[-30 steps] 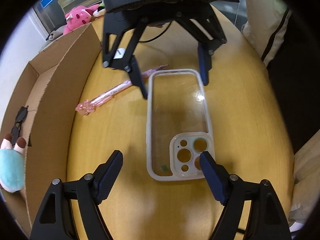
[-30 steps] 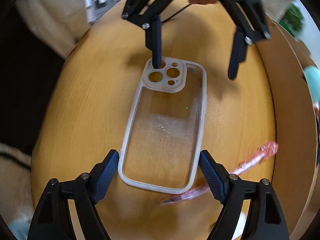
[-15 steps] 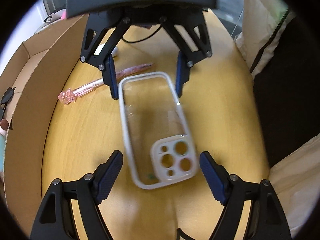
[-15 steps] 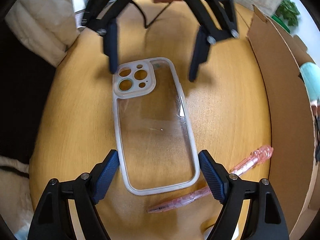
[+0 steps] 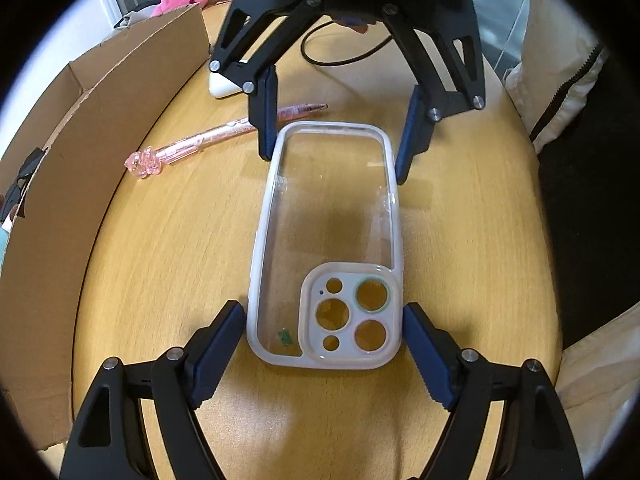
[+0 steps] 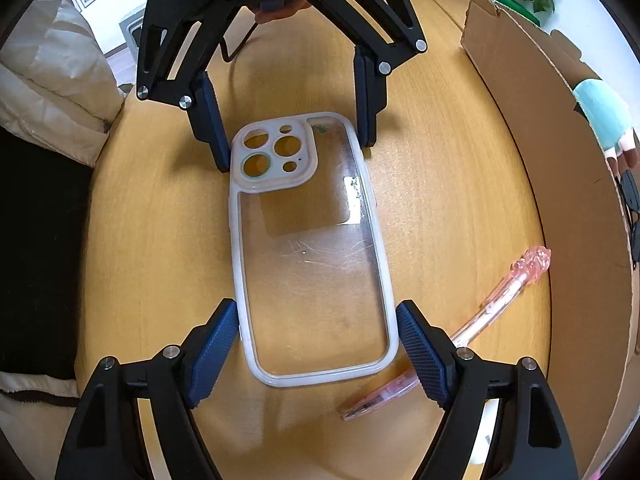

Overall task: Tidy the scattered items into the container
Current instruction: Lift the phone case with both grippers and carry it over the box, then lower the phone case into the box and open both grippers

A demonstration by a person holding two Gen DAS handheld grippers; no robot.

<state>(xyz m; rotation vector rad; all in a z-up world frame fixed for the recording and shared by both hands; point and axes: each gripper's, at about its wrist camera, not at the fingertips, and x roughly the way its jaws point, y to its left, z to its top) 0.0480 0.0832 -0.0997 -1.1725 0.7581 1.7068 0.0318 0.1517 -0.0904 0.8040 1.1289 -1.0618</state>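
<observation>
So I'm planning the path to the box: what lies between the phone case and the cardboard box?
The pink pen lies between phone case and cardboard box, in both views.

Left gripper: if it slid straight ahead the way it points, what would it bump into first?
Probably the phone case, already lying between the open left gripper fingers; beyond it waits the right gripper. Height above the table is unclear.
</observation>
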